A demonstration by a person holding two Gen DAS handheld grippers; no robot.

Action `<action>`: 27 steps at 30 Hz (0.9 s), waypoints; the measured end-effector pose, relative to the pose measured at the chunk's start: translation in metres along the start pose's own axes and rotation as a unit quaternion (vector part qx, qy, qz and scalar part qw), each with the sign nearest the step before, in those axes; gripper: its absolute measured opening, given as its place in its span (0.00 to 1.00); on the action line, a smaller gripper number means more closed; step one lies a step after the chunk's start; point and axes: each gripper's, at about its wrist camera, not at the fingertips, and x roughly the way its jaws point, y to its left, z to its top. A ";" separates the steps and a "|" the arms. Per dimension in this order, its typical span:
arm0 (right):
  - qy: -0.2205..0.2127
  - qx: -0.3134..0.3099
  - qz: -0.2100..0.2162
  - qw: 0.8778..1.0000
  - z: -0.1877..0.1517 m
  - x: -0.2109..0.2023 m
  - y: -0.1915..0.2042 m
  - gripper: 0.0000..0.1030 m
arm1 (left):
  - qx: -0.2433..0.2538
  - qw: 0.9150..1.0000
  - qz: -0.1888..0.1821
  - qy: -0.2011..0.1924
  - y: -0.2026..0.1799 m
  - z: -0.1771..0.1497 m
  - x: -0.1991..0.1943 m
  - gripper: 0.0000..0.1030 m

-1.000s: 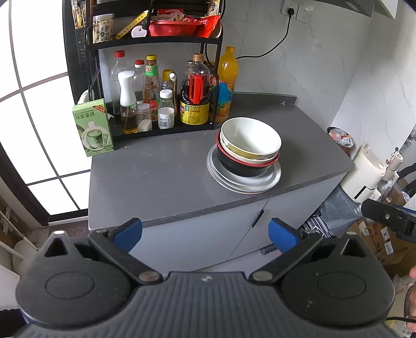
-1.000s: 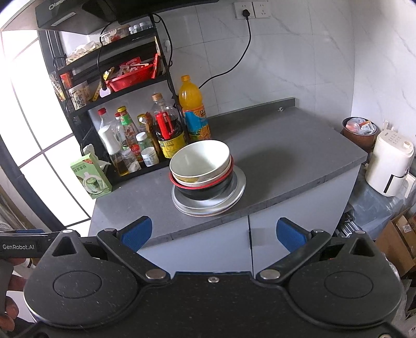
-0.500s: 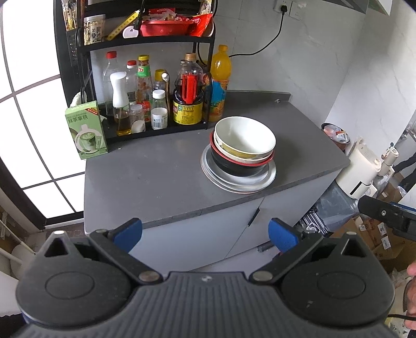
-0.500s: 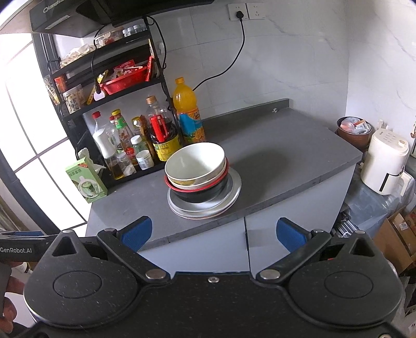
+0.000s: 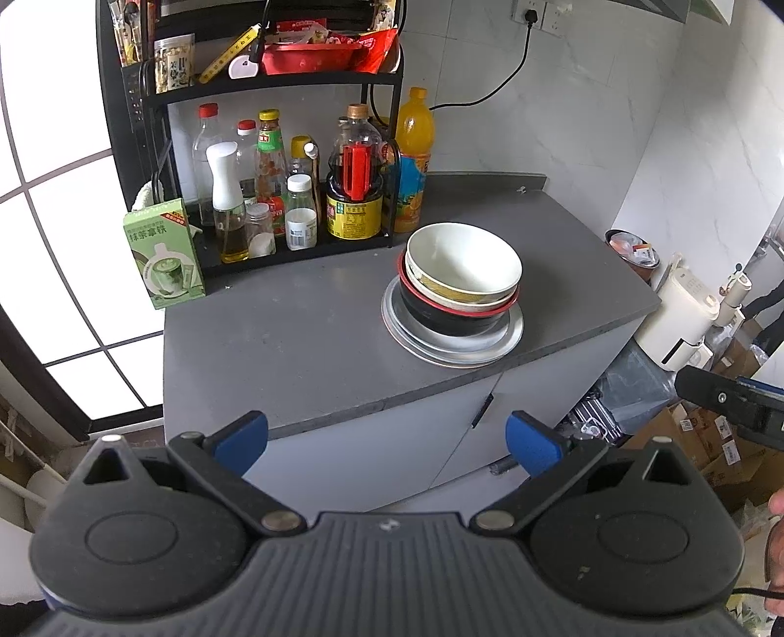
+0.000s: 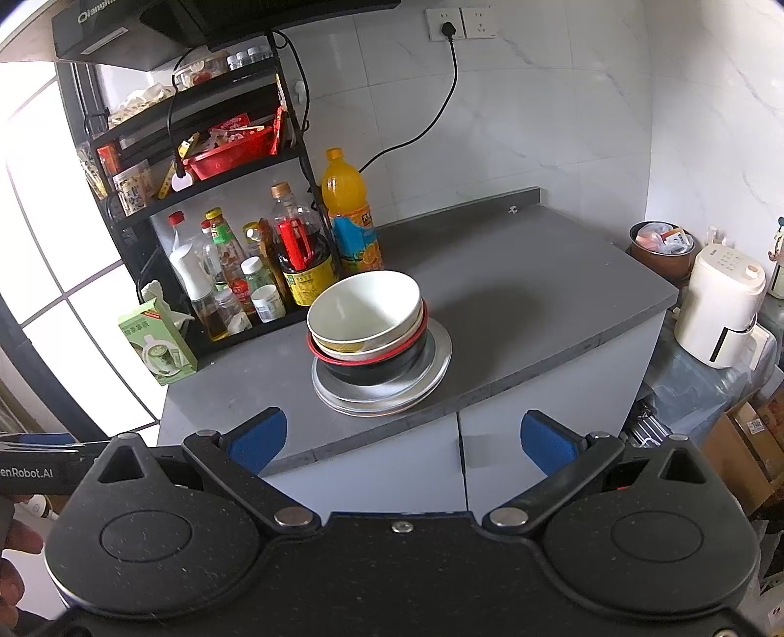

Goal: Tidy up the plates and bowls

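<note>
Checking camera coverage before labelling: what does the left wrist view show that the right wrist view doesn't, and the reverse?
Left wrist only: the right gripper's black body at the right edge, seen from outside, and the open left gripper.

Right wrist only: the range hood at top left, the left gripper's labelled body at the left edge, and the open right gripper.

Both: the stacked bowls on metal plates, grey counter, bottle rack, green carton, white appliance.

Daylight pours in from my window (image 5: 59, 274) at the frame's left, blown out to pure white. The countertop (image 6: 529, 289) carries a soft shadow right of the bowls (image 6: 367, 318). Fisheye bends the edges; corners go dark. Focus stays sharp.
</note>
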 end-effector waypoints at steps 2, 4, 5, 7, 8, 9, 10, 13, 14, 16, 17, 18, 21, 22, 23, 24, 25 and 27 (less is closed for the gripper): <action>0.002 0.001 -0.004 1.000 0.000 0.001 0.001 1.00 | -0.002 1.000 -0.004 0.001 0.002 0.001 0.001 0.99; 0.002 0.002 -0.005 1.000 0.000 0.002 0.001 1.00 | 0.000 1.000 -0.005 0.000 0.003 0.002 0.001 0.99; 0.002 0.002 -0.007 1.000 0.000 0.002 0.001 1.00 | 0.001 1.000 -0.006 0.001 0.003 0.003 0.001 0.99; 0.003 0.003 -0.009 1.000 0.001 0.003 0.001 1.00 | 0.001 1.000 -0.008 0.002 0.005 0.005 0.003 0.99; 0.002 0.004 -0.010 1.000 0.001 0.003 0.002 1.00 | 0.002 1.000 -0.007 0.002 0.006 0.006 0.003 0.99; 0.002 0.004 -0.012 1.000 0.001 0.004 0.003 1.00 | 0.004 1.000 -0.007 0.002 0.007 0.007 0.004 0.99; 0.003 0.005 -0.013 1.000 0.001 0.004 0.003 1.00 | 0.004 1.000 -0.006 0.002 0.007 0.007 0.004 0.99; 0.003 0.007 -0.017 1.000 0.002 0.005 0.005 1.00 | 0.006 1.000 -0.007 0.003 0.008 0.008 0.004 0.99; 0.003 0.006 -0.019 1.000 0.001 0.005 0.006 1.00 | 0.007 1.000 -0.007 0.003 0.008 0.008 0.004 0.99; 0.003 0.005 -0.025 1.000 0.001 0.005 0.007 1.00 | 0.011 1.000 -0.008 0.005 0.008 0.009 0.006 0.99; 0.003 0.006 -0.026 1.000 0.001 0.006 0.009 1.00 | 0.012 1.000 -0.008 0.006 0.008 0.009 0.007 0.99; 0.005 0.007 -0.027 1.000 0.001 0.006 0.009 1.00 | 0.013 1.000 -0.010 0.008 0.009 0.010 0.008 0.99; 0.009 0.011 -0.034 0.999 -0.001 0.006 0.009 1.00 | 0.014 1.000 -0.017 0.014 0.009 0.010 0.013 0.99; 0.011 0.014 -0.037 0.999 -0.002 0.007 0.008 1.00 | 0.016 1.000 -0.020 0.016 0.010 0.010 0.015 0.99; 0.014 0.017 -0.039 0.999 -0.003 0.007 0.008 1.00 | 0.020 0.999 -0.024 0.016 0.009 0.009 0.016 0.99; 0.017 0.020 -0.040 0.999 -0.003 0.007 0.007 1.00 | 0.024 0.999 -0.026 0.018 0.008 0.009 0.018 0.99; 0.019 0.025 -0.041 0.999 -0.005 0.007 0.006 1.00 | 0.027 0.999 -0.028 0.019 0.007 0.009 0.021 0.99; 0.024 0.027 -0.048 0.998 -0.007 0.009 0.006 1.00 | 0.027 0.999 -0.032 0.017 0.006 0.009 0.027 0.99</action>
